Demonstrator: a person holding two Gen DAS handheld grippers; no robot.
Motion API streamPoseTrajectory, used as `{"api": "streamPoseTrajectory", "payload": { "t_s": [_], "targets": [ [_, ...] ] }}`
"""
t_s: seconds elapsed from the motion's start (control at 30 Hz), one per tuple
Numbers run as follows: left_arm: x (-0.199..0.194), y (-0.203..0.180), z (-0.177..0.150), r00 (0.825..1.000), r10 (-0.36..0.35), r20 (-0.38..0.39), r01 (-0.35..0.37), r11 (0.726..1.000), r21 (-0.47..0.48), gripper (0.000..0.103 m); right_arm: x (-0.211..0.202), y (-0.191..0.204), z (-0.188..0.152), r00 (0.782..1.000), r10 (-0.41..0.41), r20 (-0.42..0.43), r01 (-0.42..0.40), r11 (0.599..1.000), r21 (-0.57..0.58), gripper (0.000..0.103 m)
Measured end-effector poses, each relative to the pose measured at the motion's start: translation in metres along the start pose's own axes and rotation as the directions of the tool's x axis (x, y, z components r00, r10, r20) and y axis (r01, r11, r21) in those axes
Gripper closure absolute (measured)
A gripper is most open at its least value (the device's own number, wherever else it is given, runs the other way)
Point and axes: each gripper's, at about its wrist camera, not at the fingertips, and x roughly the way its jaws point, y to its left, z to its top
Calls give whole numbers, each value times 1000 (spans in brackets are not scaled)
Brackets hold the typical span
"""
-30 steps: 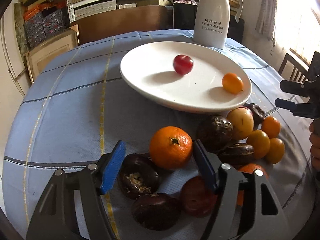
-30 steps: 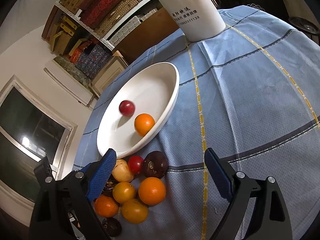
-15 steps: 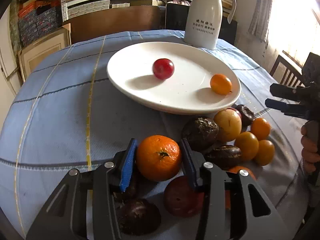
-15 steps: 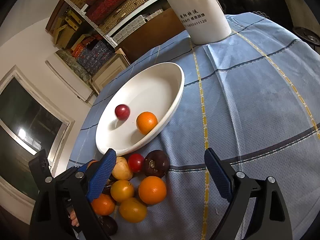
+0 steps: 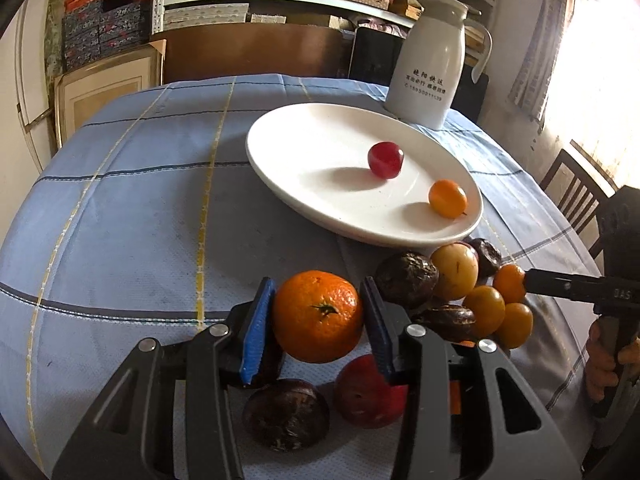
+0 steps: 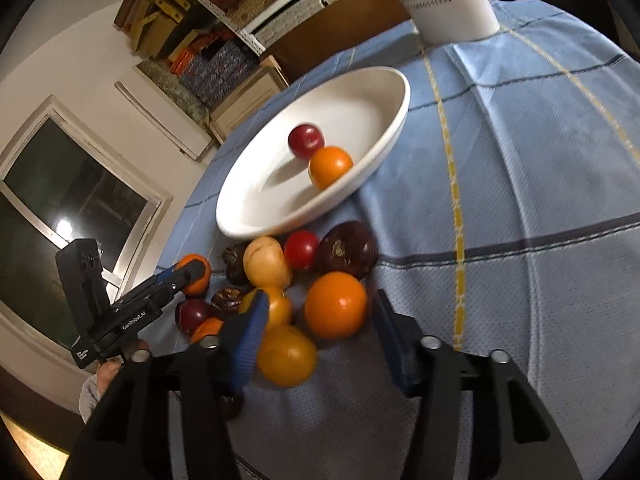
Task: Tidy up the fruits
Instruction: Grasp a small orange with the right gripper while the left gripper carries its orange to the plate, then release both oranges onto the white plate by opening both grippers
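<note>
My left gripper (image 5: 318, 330) is shut on a large orange mandarin (image 5: 318, 316) and holds it just above the pile of fruit. The white plate (image 5: 304, 148) lies beyond it with a red fruit (image 5: 385, 159) and a small orange fruit (image 5: 447, 199) in it. My right gripper (image 6: 320, 334) is open and low over the pile, its blue pads either side of an orange fruit (image 6: 336, 305) and a yellow-orange one (image 6: 286, 354). The left gripper with its mandarin (image 6: 195, 274) shows at the left of the right wrist view.
Dark passion fruits (image 5: 406, 278), a yellow fruit (image 5: 454, 266), small orange fruits (image 5: 484, 308) and a red fruit (image 5: 368, 390) lie on the blue checked tablecloth (image 5: 140, 208). A white jug (image 5: 430, 60) stands behind the plate. A chair (image 5: 576, 196) is at the right.
My left gripper closed on the mandarin and lifted it slightly. My right gripper moved down and forward over the pile, now straddling the orange fruits.
</note>
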Motion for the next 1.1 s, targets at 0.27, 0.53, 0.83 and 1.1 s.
{"api": "streamPoseTrajectory", "payload": {
  "t_s": [0.27, 0.53, 0.83, 1.1],
  "targets": [
    [9, -8, -3, 1000, 6, -29, -5, 999, 37, 60, 8, 15, -4, 998, -67, -7, 67, 994, -81, 68],
    [-12, -12, 4, 997, 35, 64, -36, 999, 17, 60, -15, 19, -2, 992, -64, 111, 74, 993, -89, 68],
    [3, -33, 67, 996, 27, 88, -28, 1000, 7, 60, -13, 49, 70, 978, -112, 174, 136, 982, -133, 69],
    [57, -23, 78, 998, 56, 2, -56, 998, -29, 60, 56, 57, 104, 987, -120, 105, 134, 981, -138, 67]
  ]
}}
